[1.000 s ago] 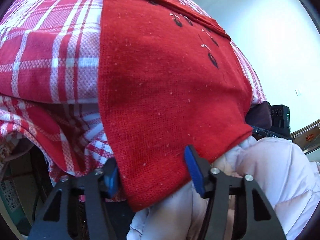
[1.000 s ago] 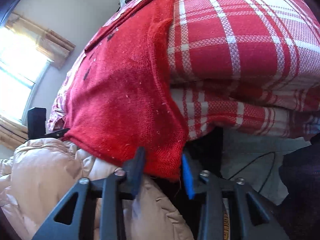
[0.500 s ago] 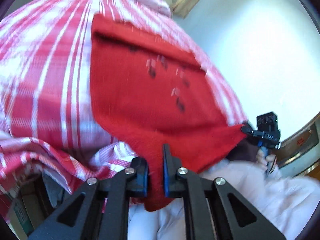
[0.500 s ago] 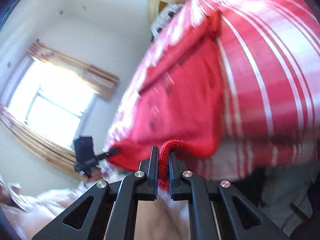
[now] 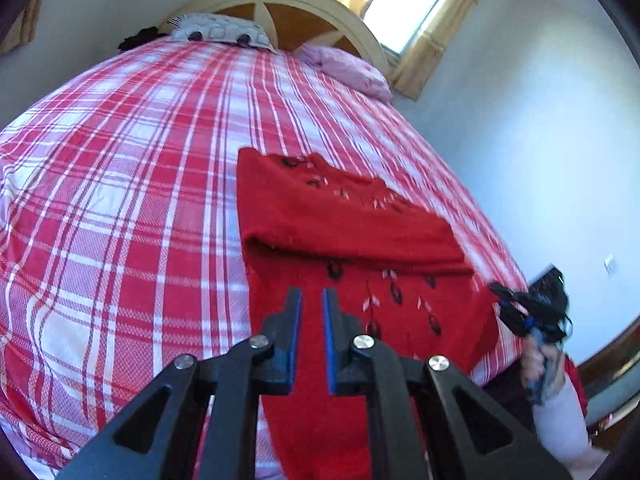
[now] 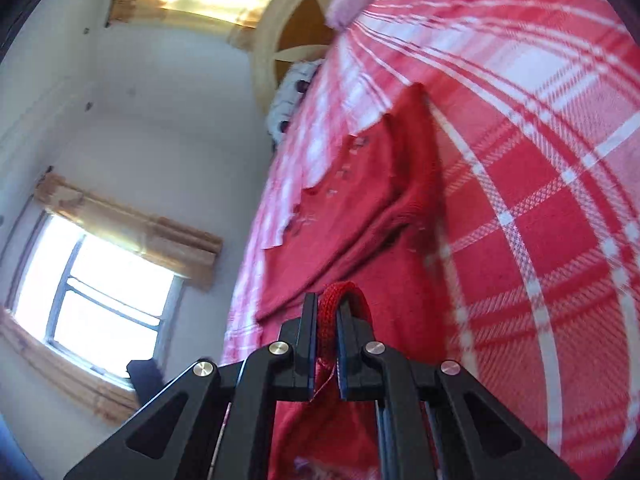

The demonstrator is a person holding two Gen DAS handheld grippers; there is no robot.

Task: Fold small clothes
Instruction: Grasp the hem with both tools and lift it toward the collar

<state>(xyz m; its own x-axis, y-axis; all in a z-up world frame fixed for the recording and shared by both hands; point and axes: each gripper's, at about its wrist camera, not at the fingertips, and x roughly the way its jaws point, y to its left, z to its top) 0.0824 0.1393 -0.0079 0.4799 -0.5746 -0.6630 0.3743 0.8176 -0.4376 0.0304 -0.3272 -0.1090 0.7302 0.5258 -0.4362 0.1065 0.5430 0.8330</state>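
Sweater (image 5: 352, 240) lies on the plaid bedspread (image 5: 120, 200), partly doubled toward the headboard (image 5: 280, 4). Both the left gripper (image 5: 311, 340) and right gripper (image 6: 323, 344) pinch its near hem (jaws nearly closed); uneven pulling could skew the fold.

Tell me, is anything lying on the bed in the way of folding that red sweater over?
Nothing visible. Both grippers, left and right, are shut on the red sweater's near edge, and only bare plaid bedspread surrounds it; the pillows sit far off by the headboard.
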